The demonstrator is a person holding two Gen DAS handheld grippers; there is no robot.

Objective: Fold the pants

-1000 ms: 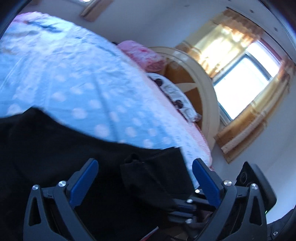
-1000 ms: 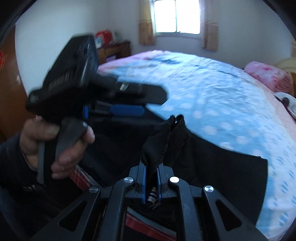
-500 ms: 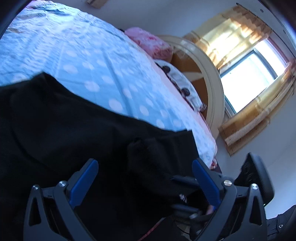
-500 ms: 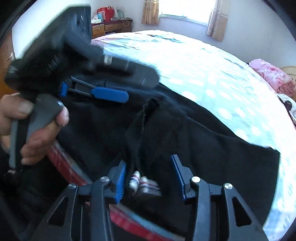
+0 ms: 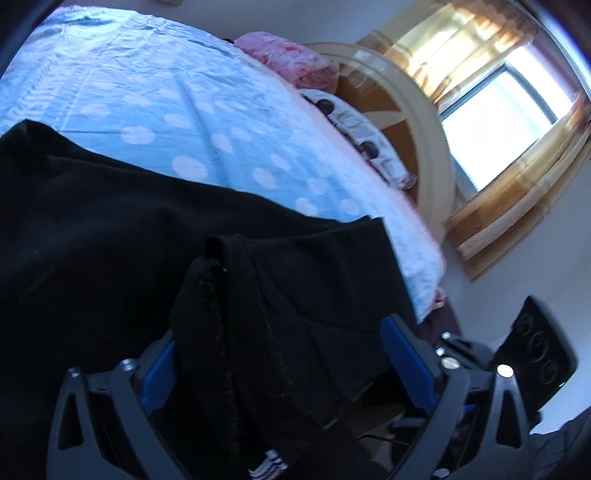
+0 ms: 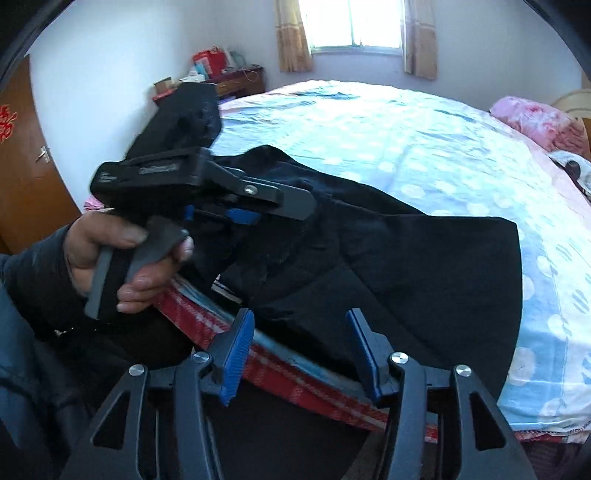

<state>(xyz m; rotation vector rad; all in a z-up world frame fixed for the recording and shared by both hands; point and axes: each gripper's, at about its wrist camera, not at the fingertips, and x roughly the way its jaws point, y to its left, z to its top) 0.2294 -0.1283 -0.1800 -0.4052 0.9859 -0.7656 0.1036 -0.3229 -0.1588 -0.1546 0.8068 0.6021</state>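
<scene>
Bedroom, daylight through a curtained window [image 6: 356, 24] on the far wall. A bed [image 6: 424, 147] fills most of the view, covered in a pale blue sheet with white dots; a pink pillow [image 6: 532, 118] lies at the far right, and a red plaid mattress edge [image 6: 295, 373] shows along the near side.

The black pants [image 6: 424, 266] lie across the near part of the bed, the cloth reaching the near edge. Matte, soft knit, heavy drape. One flat panel runs right to a straight hem; toward the left the fabric bunches into a raised ridge with a stitched seam.

Change from a second ago: the right gripper [image 6: 301, 350] was then pinched on that raised fold. Now its jaws are opening, about half spread, with nothing between the blue ribbed pads, and it sits back from the fold over the mattress edge. The fold has dropped onto the bed.

The left gripper [image 5: 280, 365], held in the person's left hand [image 6: 122, 258], has come in and down over the same bunched ridge. Its jaws are wide but closing, with the seam ridge standing between the pads; no pad looks pressed on the cloth yet.

Judgement: a handover of the gathered fold from right to left seems underway, probably to re-grip before the next fold. The ridge is loose and may slump before the left jaws close.

Small detail: a striped label [image 5: 267, 467] shows at the near edge of the fold.
</scene>
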